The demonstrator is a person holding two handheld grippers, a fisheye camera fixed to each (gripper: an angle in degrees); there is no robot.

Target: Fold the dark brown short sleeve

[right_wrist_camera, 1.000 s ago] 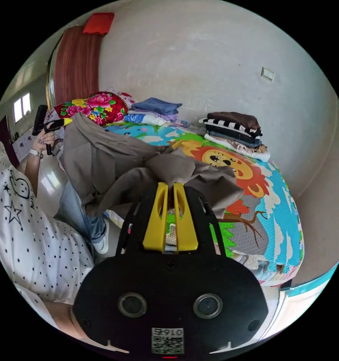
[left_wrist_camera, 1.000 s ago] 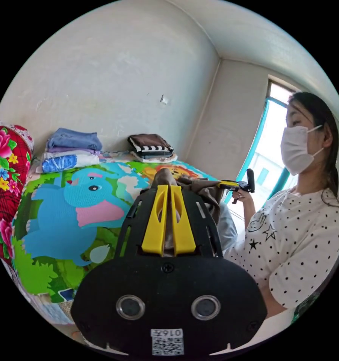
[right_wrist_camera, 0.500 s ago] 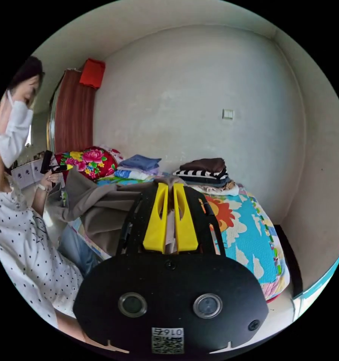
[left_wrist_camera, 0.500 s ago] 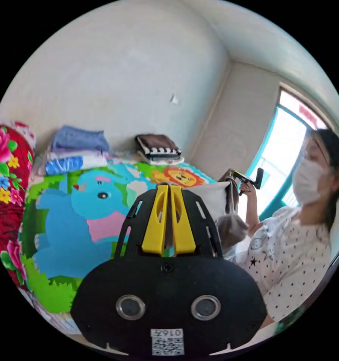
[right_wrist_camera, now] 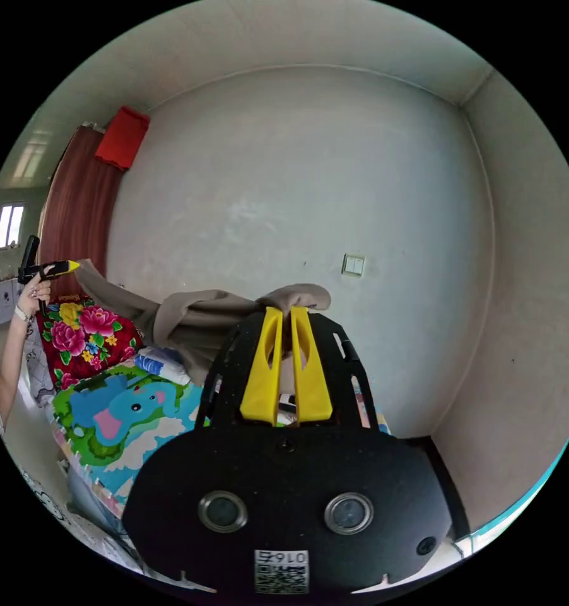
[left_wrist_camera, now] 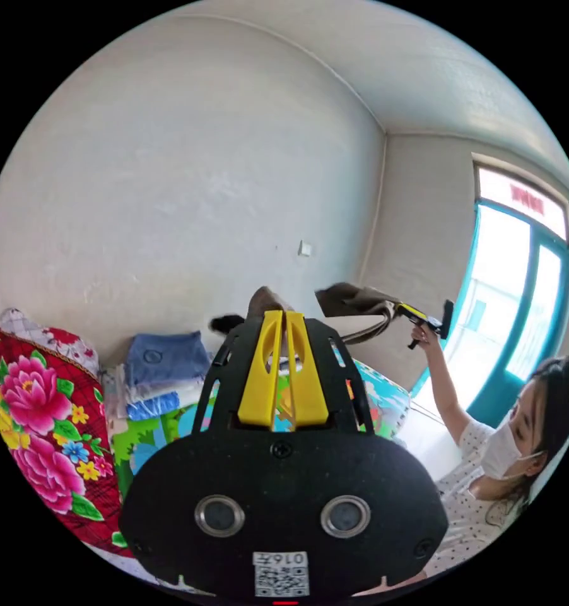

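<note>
both the left gripper point(left_wrist_camera: 277, 322) and the right gripper point(right_wrist_camera: 284, 319) are clamped on the dark brown short sleeve point(right_wrist_camera: 199, 315). it sags between them, above the bed point(right_wrist_camera: 123, 420).

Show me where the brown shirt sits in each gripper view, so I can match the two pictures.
Left gripper view: the brown shirt bunches above this gripper's yellow jaws and stretches right to the right gripper.
Right gripper view: the shirt runs from the jaws at centre leftward to the left gripper at the left edge.
Shared landmark: the red floral cushion.
</note>
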